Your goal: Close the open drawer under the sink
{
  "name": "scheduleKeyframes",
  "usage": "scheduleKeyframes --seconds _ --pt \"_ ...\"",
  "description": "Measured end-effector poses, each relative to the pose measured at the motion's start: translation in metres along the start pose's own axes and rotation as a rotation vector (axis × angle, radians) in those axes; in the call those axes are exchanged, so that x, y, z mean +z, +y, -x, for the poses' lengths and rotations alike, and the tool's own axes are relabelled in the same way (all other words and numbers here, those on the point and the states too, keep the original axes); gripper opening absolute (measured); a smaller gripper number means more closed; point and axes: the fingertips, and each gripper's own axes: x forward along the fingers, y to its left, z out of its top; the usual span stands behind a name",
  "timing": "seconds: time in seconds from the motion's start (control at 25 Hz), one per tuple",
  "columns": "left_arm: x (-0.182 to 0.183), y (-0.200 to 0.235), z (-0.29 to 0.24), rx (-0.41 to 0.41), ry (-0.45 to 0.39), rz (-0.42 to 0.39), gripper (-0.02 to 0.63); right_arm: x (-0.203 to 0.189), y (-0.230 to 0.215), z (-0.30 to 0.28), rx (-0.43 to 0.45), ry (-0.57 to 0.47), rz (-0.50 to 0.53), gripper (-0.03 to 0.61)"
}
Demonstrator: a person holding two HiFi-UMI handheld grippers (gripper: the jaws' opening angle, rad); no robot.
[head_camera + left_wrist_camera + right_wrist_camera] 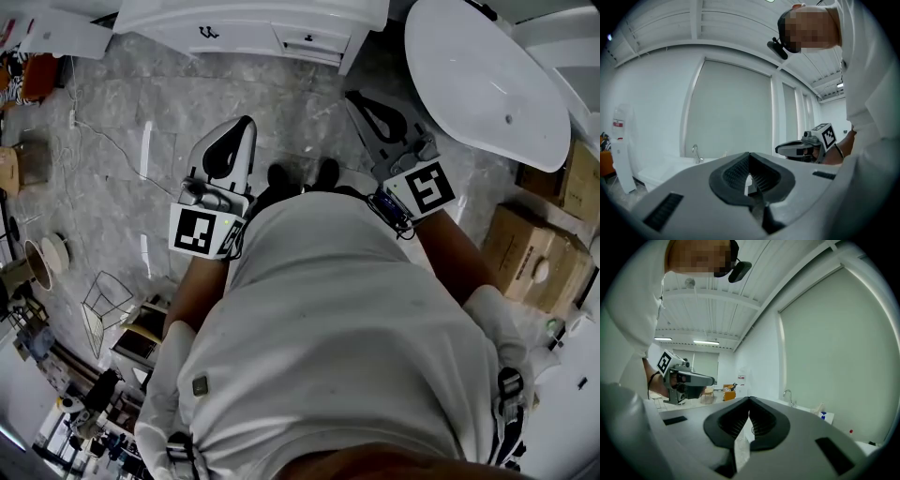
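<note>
Head view: your left gripper (246,124) and right gripper (356,98) point toward the drawer (309,39), perhaps ajar. Only the gripper views show both jaw pairs together, empty, and a faucet (695,152).

Glossy white drawer (309,40), polished marble-look floor (141,141), matt cardboard boxes (534,253).

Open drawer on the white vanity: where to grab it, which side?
The small dark pull at the middle of the drawer front, approached straight on from in front. The drawer juts out of the vanity toward the room, and the pull looks like its only graspable feature. A flat push there would likely close it.
</note>
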Motion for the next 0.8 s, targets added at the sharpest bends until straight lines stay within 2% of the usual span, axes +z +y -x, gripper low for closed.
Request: scheduleKeyframes --seconds 0.08,0.36,0.56,0.8 --pt "0.003 -0.004 0.007 -0.021 -0.006 -0.01 0.009 -0.004 0.012 0.006 -0.005 0.032 -0.002 0.025" --pt "0.005 -0.006 0.048 -0.092 -0.028 -0.015 0.009 -0.003 0.061 0.021 -0.048 0.043 0.005 0.025" --pt "0.006 -0.004 0.09 -0.133 -0.044 -0.01 0.009 0.014 0.104 0.025 -0.09 0.009 0.017 0.025" --pt "0.003 0.008 0.154 -0.145 -0.055 -0.014 0.009 0.03 0.17 0.016 -0.11 -0.022 0.03 0.025"
